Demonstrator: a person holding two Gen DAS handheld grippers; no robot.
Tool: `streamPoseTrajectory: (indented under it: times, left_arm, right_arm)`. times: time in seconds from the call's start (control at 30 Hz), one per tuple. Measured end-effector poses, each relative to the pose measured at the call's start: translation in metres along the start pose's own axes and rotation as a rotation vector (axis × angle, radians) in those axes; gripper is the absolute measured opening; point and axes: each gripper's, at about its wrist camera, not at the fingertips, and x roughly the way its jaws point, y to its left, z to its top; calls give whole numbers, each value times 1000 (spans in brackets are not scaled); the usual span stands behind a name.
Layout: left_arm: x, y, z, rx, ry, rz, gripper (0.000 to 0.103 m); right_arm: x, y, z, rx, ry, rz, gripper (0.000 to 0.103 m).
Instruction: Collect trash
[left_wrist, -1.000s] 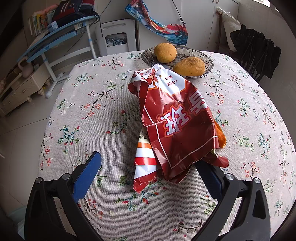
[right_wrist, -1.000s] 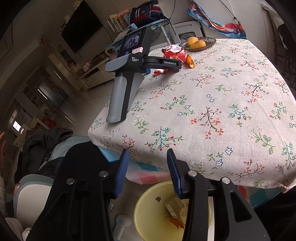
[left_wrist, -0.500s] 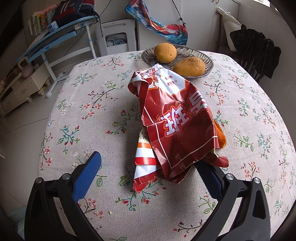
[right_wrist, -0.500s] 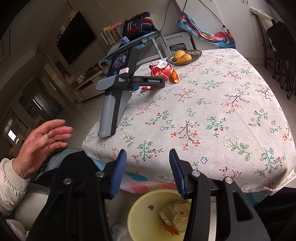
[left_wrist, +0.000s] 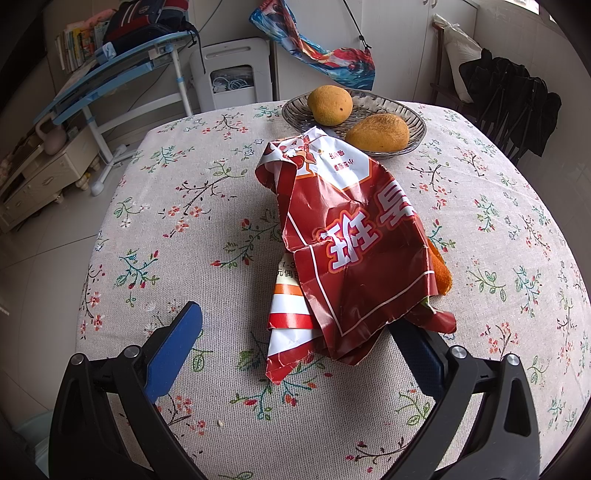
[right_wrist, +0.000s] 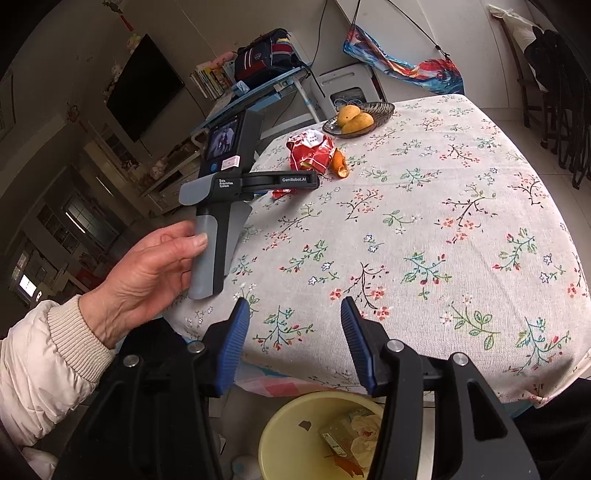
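Note:
A crumpled red snack bag (left_wrist: 351, 240) lies on the floral tablecloth (left_wrist: 184, 229), over a red-and-white striped wrapper (left_wrist: 288, 317) and an orange peel (left_wrist: 441, 275). My left gripper (left_wrist: 295, 332) is open, resting on the table, its fingers either side of the bag's near end. In the right wrist view the bag (right_wrist: 310, 153) and peel (right_wrist: 340, 166) lie far off. My right gripper (right_wrist: 293, 332) is open and empty, above a yellow bin (right_wrist: 295, 435) holding trash beside the table. A bare hand (right_wrist: 147, 273) touches the left gripper's grey handle (right_wrist: 214, 240).
A glass bowl (left_wrist: 413, 122) with two mangoes (left_wrist: 330, 105) stands behind the bag. Dark clothing on chairs (left_wrist: 517, 107) is at the right. A blue desk (left_wrist: 122, 70) and a white appliance (left_wrist: 231, 77) stand beyond the table.
The left gripper has stayed still on the table. The right gripper has risen and tilted up. The bare hand has come in from the left and reached the left gripper's handle.

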Motion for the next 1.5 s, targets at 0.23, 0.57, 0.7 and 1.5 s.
streamPoseTrajectory:
  times: [0.23, 0.57, 0.7, 1.5]
  left_arm:
    - [-10, -2, -10, 30, 71, -12, 96]
    - [-66, 53, -27, -172, -237, -258, 96]
    - [-44, 44, -1, -182, -166, -275, 96]
    - [-25, 64, -25, -222, -48, -388, 32]
  right_arm:
    - [2, -14, 19, 31, -12, -15, 51]
    - [44, -17, 97, -108, 23, -101, 56]
    - [66, -22, 117, -146, 30, -123, 56]
    - [143, -30, 141, -163, 89, -152, 56]
